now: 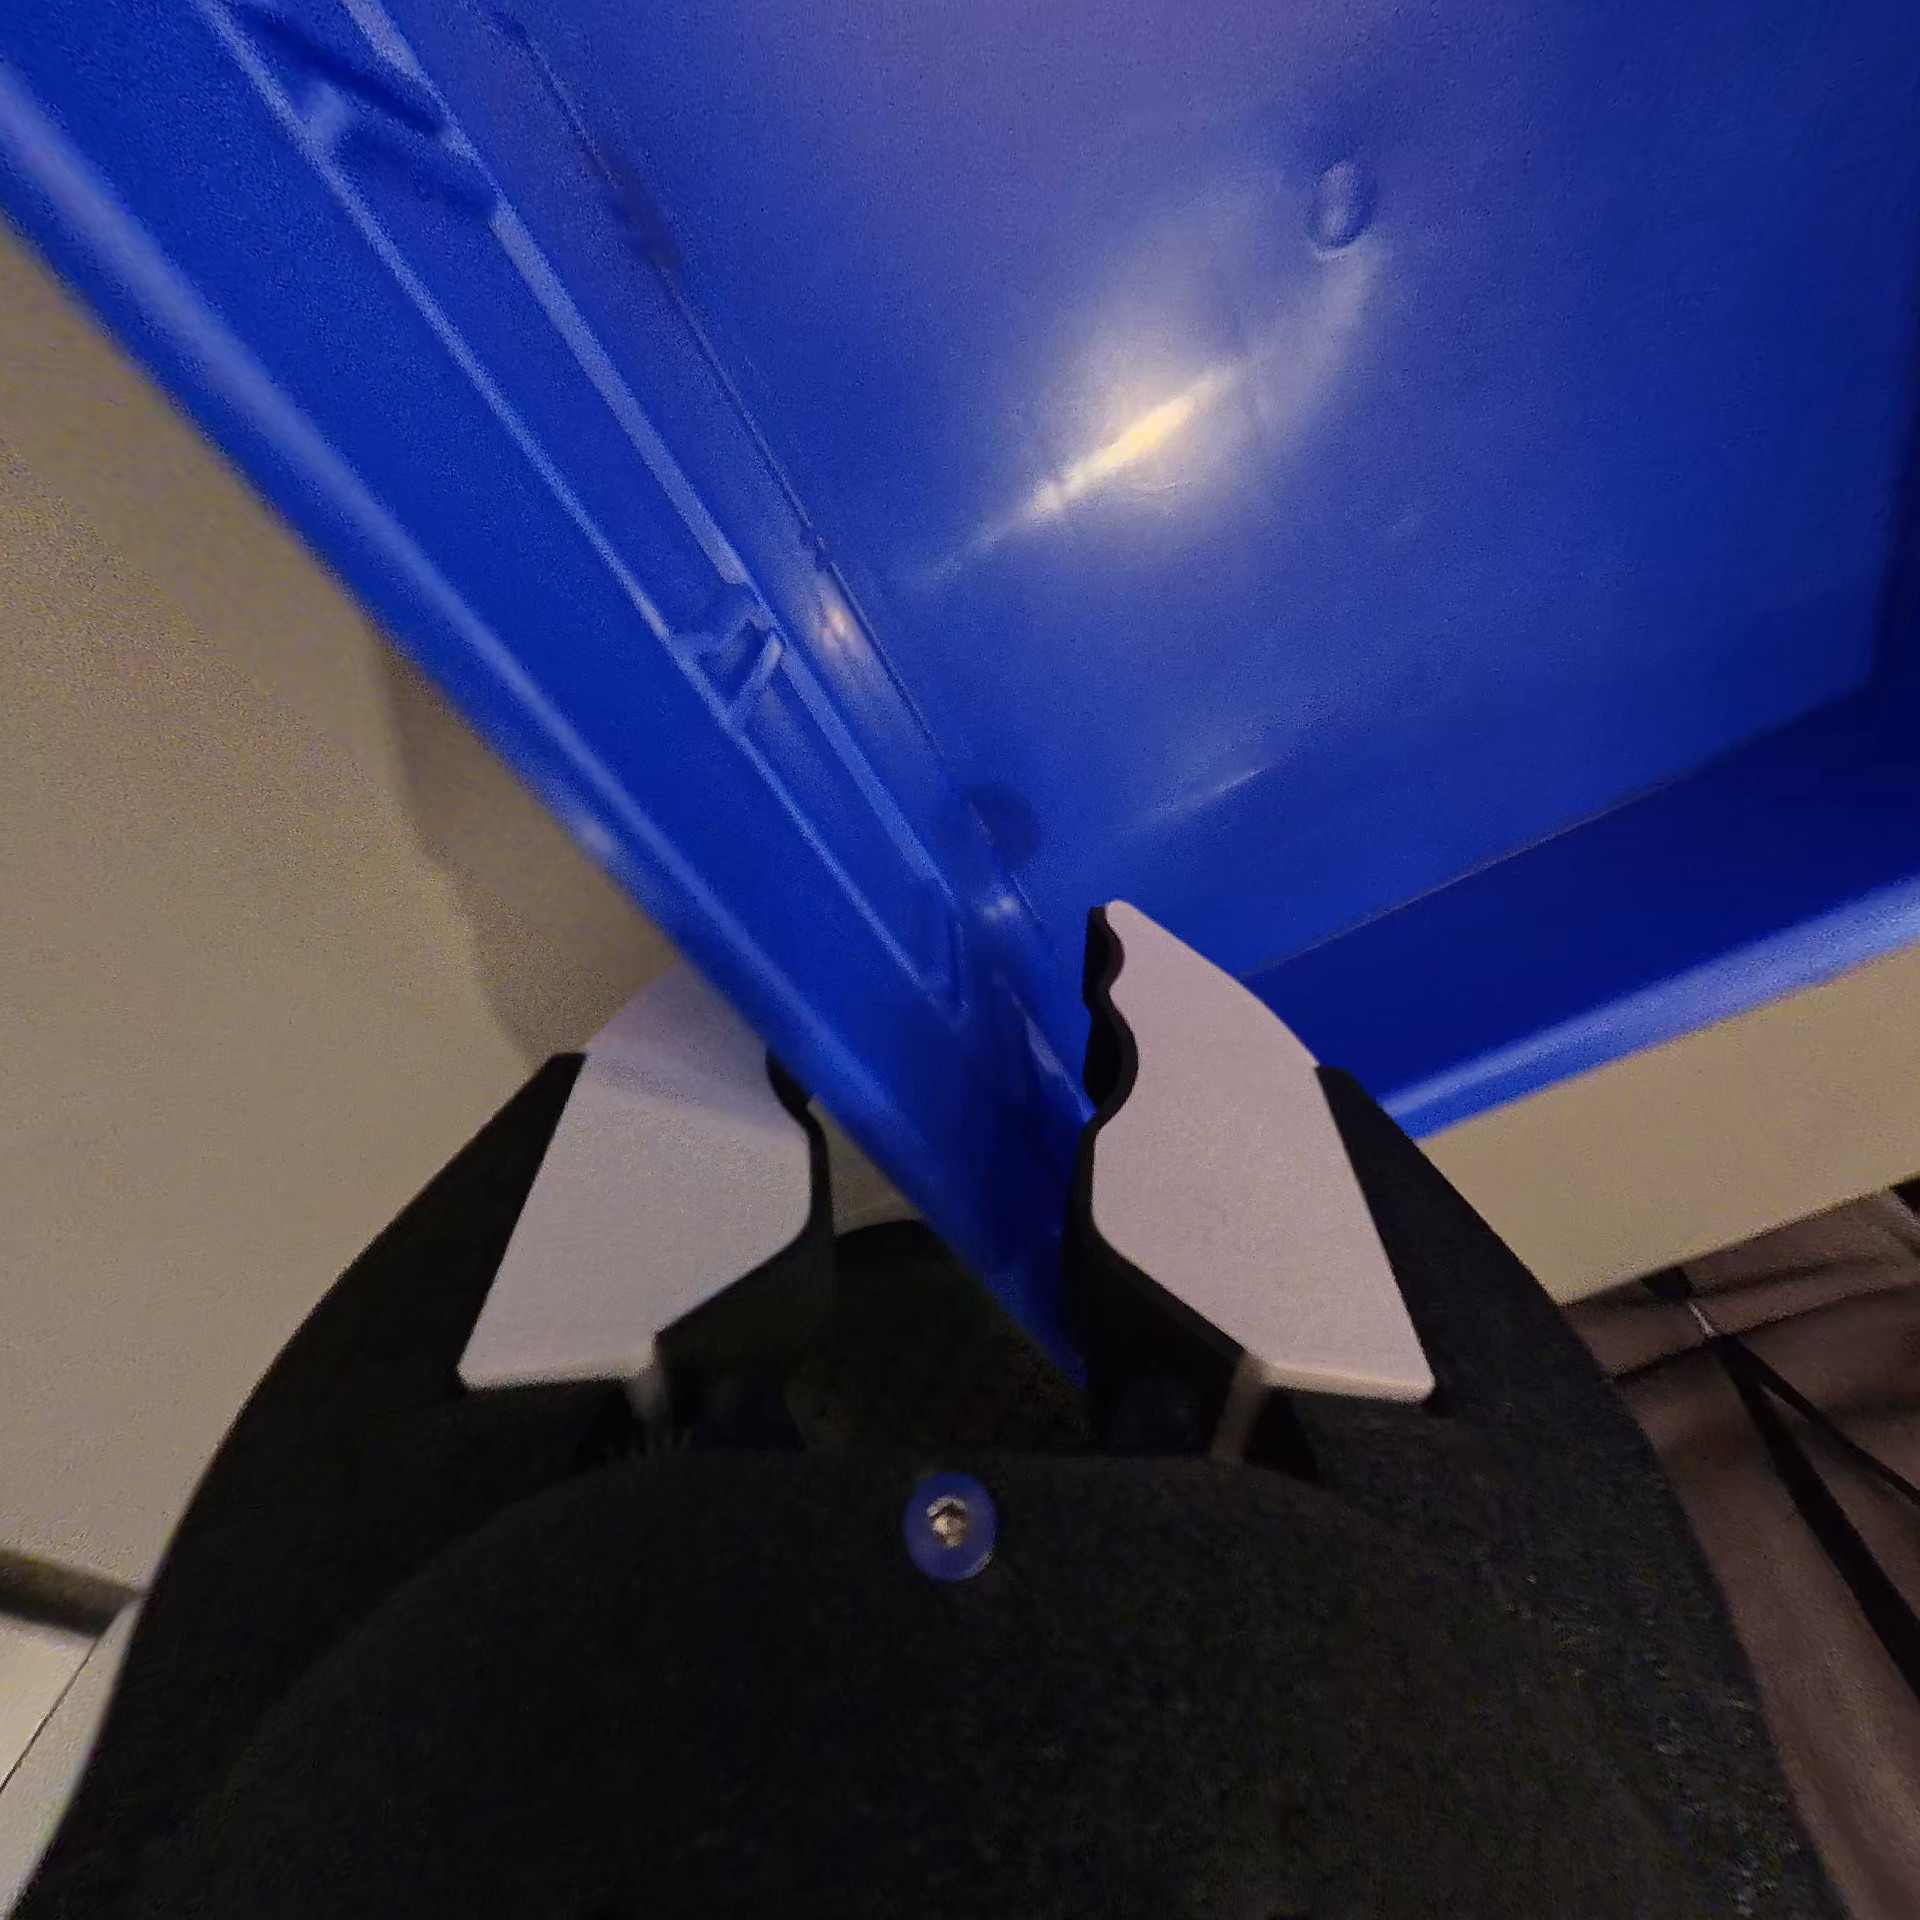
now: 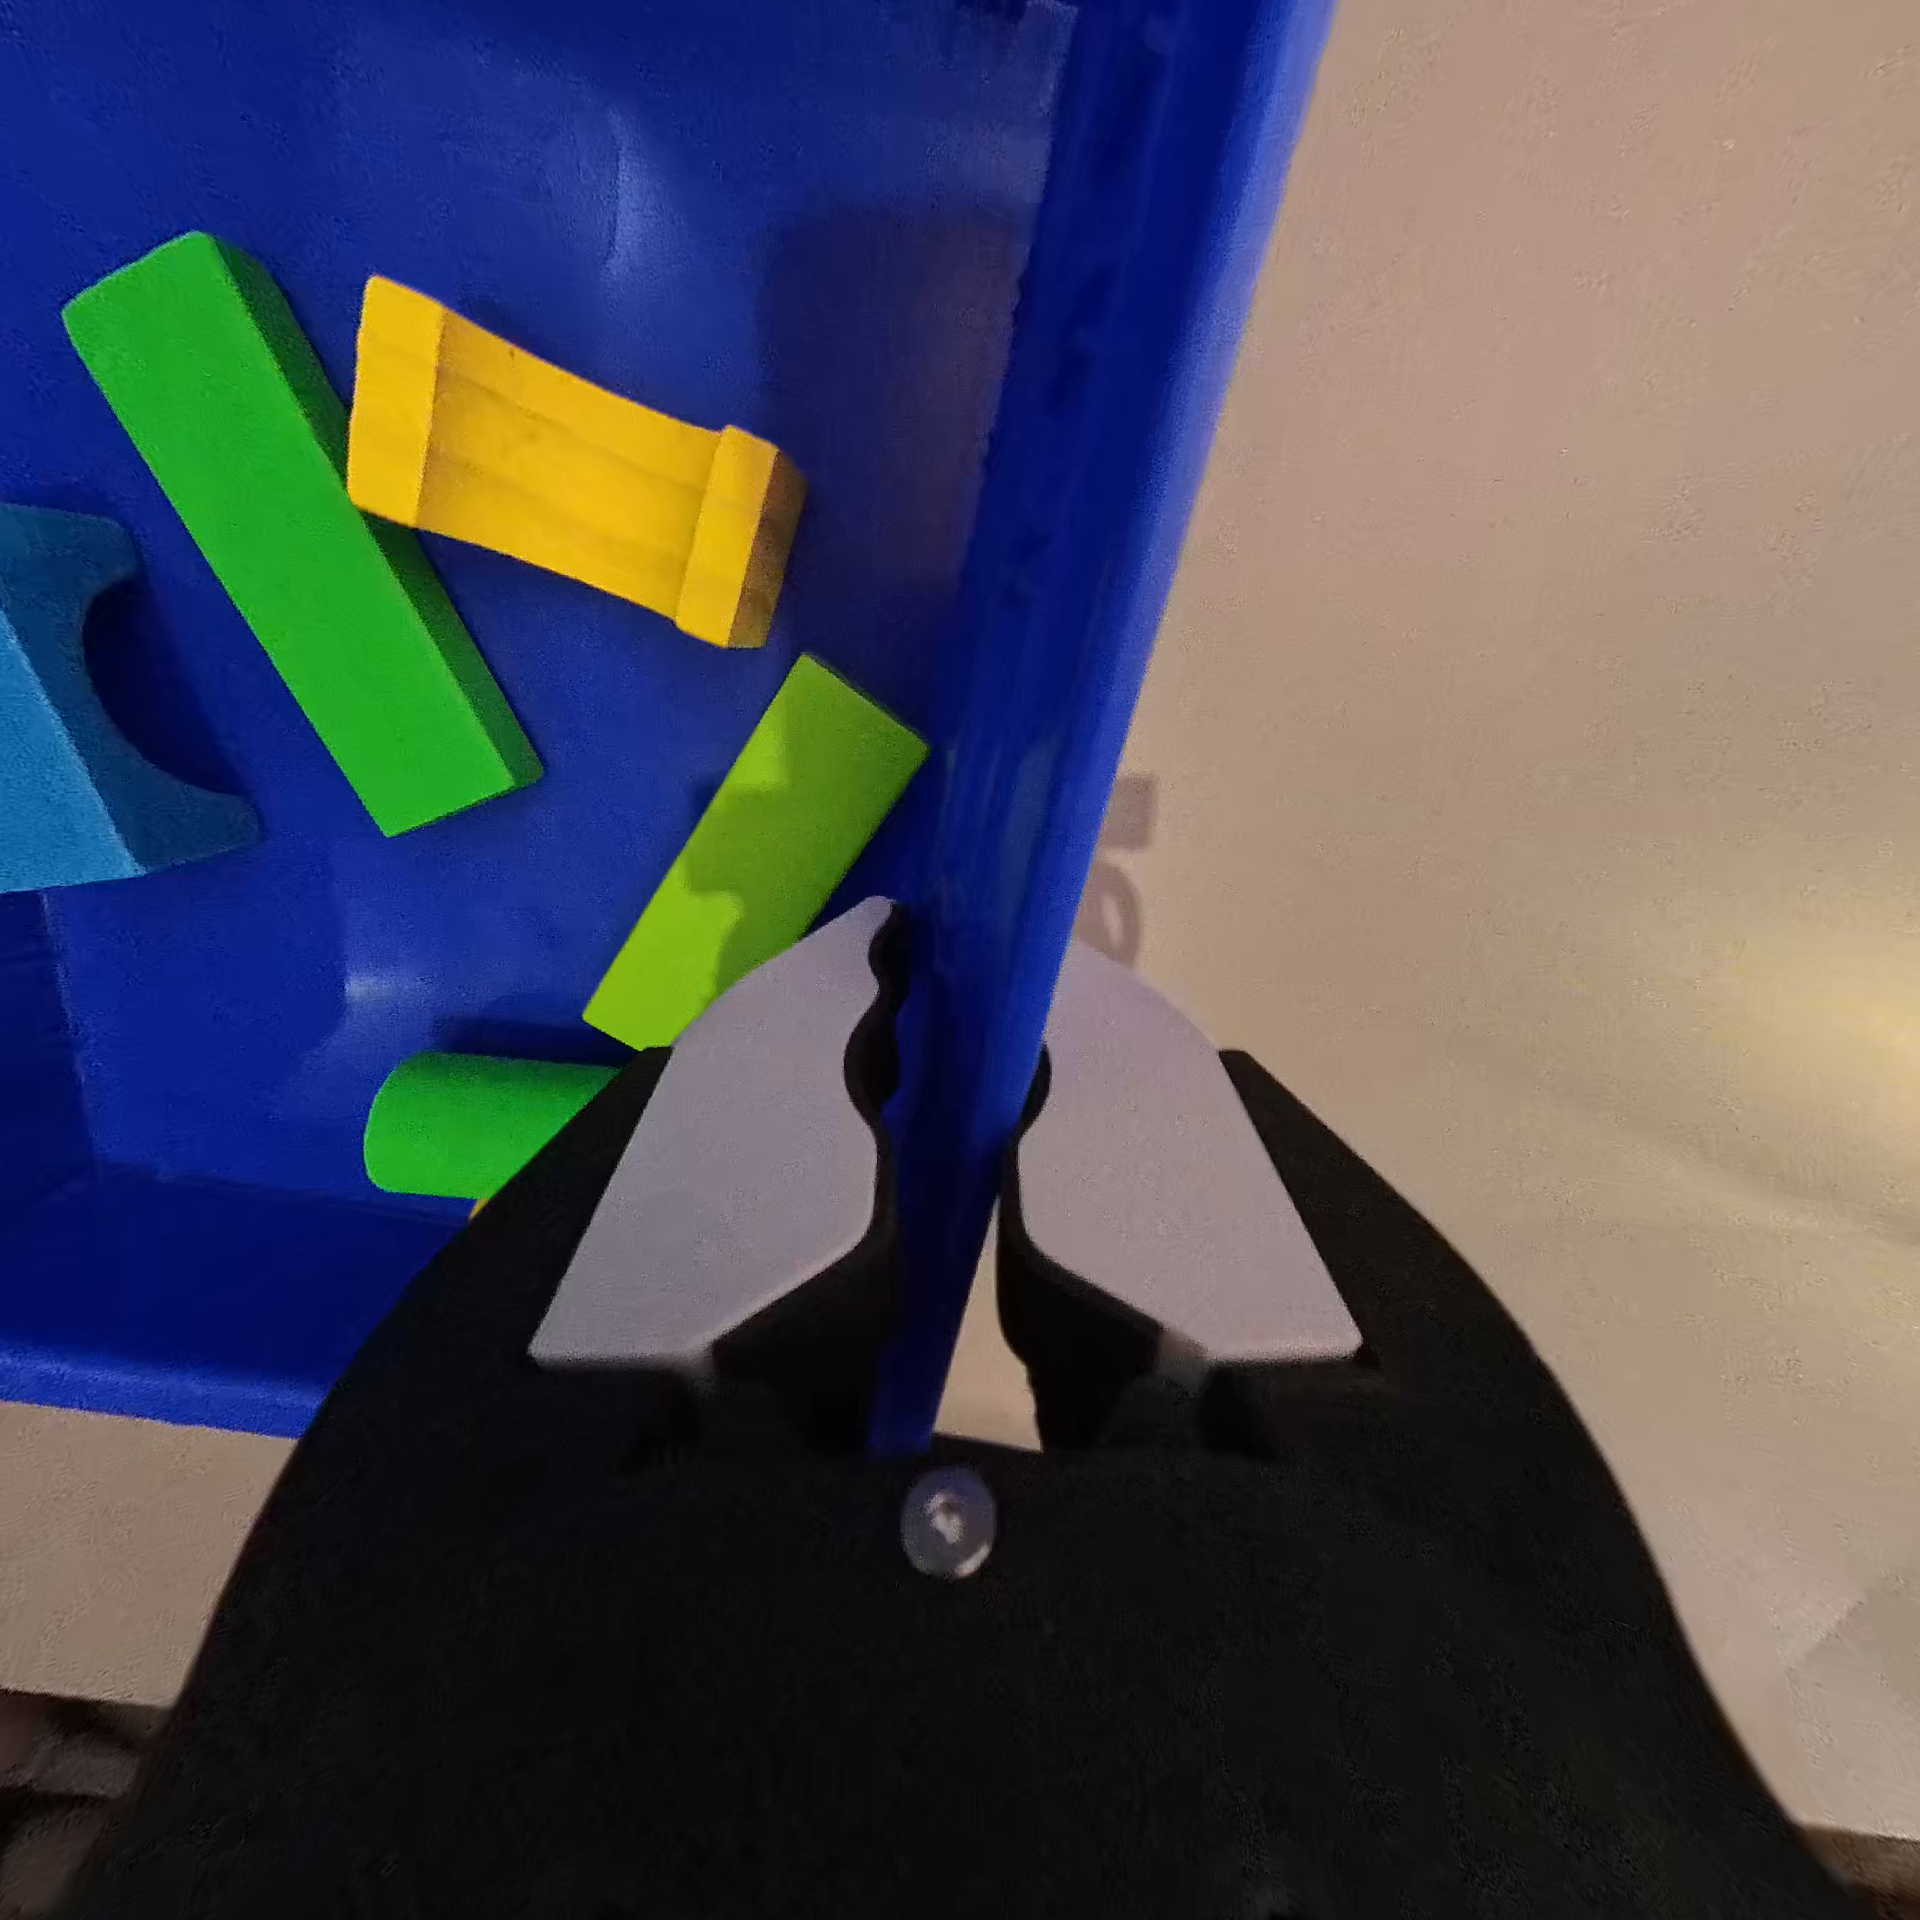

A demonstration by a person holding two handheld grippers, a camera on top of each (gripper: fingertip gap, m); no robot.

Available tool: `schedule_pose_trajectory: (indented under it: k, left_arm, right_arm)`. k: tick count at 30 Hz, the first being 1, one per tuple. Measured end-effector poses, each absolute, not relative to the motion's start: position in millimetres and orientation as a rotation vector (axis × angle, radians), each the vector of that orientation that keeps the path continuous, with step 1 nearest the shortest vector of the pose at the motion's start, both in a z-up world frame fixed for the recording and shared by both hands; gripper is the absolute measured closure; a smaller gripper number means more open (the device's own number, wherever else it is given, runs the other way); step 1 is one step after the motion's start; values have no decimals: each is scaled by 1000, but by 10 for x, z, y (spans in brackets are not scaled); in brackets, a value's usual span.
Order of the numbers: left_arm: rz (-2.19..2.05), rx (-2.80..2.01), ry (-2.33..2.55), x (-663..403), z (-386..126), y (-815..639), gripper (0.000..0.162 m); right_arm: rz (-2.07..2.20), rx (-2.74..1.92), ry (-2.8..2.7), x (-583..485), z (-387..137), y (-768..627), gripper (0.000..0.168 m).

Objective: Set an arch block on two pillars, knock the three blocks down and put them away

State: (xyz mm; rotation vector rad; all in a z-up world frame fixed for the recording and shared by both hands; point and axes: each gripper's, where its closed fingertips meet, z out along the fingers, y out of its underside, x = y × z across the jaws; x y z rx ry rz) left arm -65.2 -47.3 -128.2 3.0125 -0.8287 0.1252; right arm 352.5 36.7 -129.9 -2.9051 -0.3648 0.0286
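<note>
Arch block (image 2: 566, 457): yellow, lying inside the blue bin (image 2: 727, 156), right wrist view.
Right tongs (image 2: 961, 982): clamped on the bin's side wall, one finger inside, one outside.
Beside the arch: long green block (image 2: 291, 530), lime block (image 2: 758, 852), green cylinder (image 2: 468, 1122), blue arch (image 2: 73, 707).
Left wrist view, left tongs (image 1: 935, 997): gripping the bin (image 1: 1143, 312) wall.
Tabletop (image 1: 208, 831): beige, under the bin.

Deep blue on the bin (image 2: 520, 135), glossy with a pale yellow-white glare across its floor in the left wrist view. Inside: dark green long block (image 2: 281, 530), lime green block (image 2: 758, 852), green cylinder (image 2: 468, 1122), yellow arch block (image 2: 561, 468), lighter blue arch block (image 2: 62, 727). Pale grey plates on matte black for each claw (image 1: 951, 1039) (image 2: 966, 997); cream for the desk (image 1: 208, 727).
</note>
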Motion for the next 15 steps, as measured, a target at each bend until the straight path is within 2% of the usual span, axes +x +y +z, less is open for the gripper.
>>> schedule_pose_trajectory:
  k: [4,8,12,15]
  left_arm:
    - [281,3121,-967,-601,-884,-440,115]
    - [370,3221,-1005,-780,-523,-496,115]
    - [454,3378,-927,-1148,-165,-524,117]
    - [593,3526,-812,-1480,113,-541,126]
  right_arm:
    - [43,-2952,-295,3537,-1302,407,153]
    - [247,-2966,-281,3489,-1303,413,162]
    - [389,-2974,-196,3576,-1303,367,161]
    - [373,-2995,-137,3691,-1294,288,161]
